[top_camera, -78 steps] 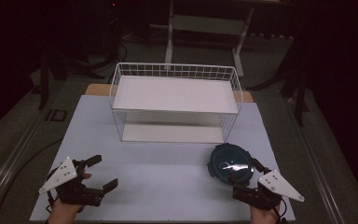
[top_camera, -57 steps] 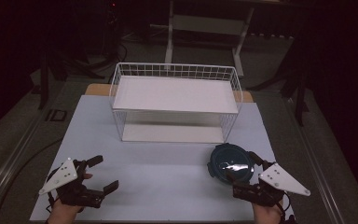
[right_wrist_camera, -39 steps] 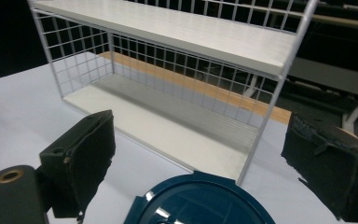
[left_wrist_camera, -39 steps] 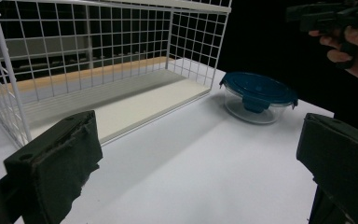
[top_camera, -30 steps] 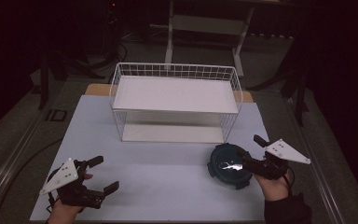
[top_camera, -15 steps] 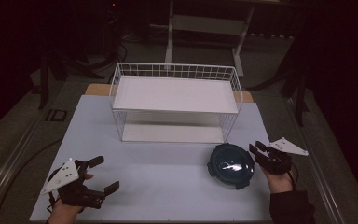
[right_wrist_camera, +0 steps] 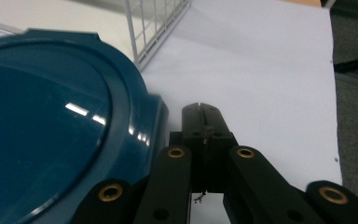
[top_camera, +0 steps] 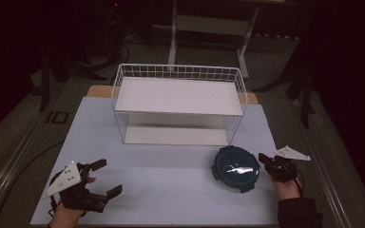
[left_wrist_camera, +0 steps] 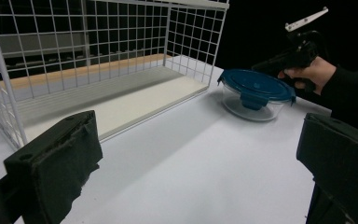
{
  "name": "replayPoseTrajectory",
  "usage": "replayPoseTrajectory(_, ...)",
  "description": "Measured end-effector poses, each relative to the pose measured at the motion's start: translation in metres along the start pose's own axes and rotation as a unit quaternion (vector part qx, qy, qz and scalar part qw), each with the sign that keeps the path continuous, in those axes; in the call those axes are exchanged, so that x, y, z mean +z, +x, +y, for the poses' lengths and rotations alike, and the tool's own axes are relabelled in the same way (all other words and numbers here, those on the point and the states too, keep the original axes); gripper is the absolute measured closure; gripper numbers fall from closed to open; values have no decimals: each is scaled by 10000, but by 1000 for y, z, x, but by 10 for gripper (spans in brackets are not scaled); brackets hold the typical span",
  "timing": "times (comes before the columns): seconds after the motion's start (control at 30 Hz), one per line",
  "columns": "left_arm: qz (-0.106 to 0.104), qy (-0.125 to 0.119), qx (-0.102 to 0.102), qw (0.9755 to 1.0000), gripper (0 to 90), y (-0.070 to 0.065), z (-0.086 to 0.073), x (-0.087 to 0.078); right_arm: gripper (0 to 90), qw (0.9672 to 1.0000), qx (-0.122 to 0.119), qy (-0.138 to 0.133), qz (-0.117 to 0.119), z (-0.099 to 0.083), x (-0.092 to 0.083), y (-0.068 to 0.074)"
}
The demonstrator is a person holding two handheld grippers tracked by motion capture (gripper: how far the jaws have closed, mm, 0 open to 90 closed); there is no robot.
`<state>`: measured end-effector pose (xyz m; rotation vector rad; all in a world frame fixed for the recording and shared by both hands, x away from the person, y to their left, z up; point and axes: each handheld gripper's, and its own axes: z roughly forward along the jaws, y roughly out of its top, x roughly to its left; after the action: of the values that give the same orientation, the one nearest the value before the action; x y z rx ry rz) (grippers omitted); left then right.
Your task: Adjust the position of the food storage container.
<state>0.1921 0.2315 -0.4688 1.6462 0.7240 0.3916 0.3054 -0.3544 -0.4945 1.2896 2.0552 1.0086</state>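
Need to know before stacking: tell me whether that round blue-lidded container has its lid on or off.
On. The blue lid sits flat over the clear container, a side clip folded down.

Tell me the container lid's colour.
Dark blue lid on a clear bowl, best in the left gripper view.

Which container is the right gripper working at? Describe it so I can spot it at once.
Start at the white wire basket in the middle of the pale table. Just in front of its right corner sits a round clear container with a dark blue clip-on lid. The right gripper, jaws together, is at its right edge.
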Motion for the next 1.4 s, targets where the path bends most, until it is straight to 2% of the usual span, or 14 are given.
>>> replayPoseTrajectory(0.23, -24, 9, -18, 10000, 0, 0, -1, 1, 900, 9997, 32, 20, 236, -6, -1, 2)
replayPoseTrajectory(0.47, -26, 18, -16, 10000, 0, 0, -1, 2, 900, 10000, -15, 5, 59, -6, -3, 8)
replayPoseTrajectory(0.67, -30, 35, 3, 10000, 0, -1, -1, 3, 900, 9999, 8, 17, 150, -7, -4, 15)
replayPoseTrajectory(0.9, -40, 32, -3, 10000, 0, -1, -1, 3, 900, 9990, 2, 20, 457, -7, -4, 30)
replayPoseTrajectory(1.03, -46, 33, -7, 10000, 0, -1, -1, 4, 900, 9981, -159, 69, 583, -5, -3, 42)
replayPoseTrajectory(1.17, -46, 49, 2, 10000, 0, -1, -1, 4, 900, 9968, -164, 89, 783, -4, -3, 51)
replayPoseTrajectory(1.23, -52, 58, 10, 10000, 0, -2, -1, 4, 900, 9961, -158, 86, 868, -5, -2, 53)
replayPoseTrajectory(1.4, -46, 34, -2, 10000, 0, -1, -1, 3, 900, 9958, -198, 67, 895, -5, -3, 53)
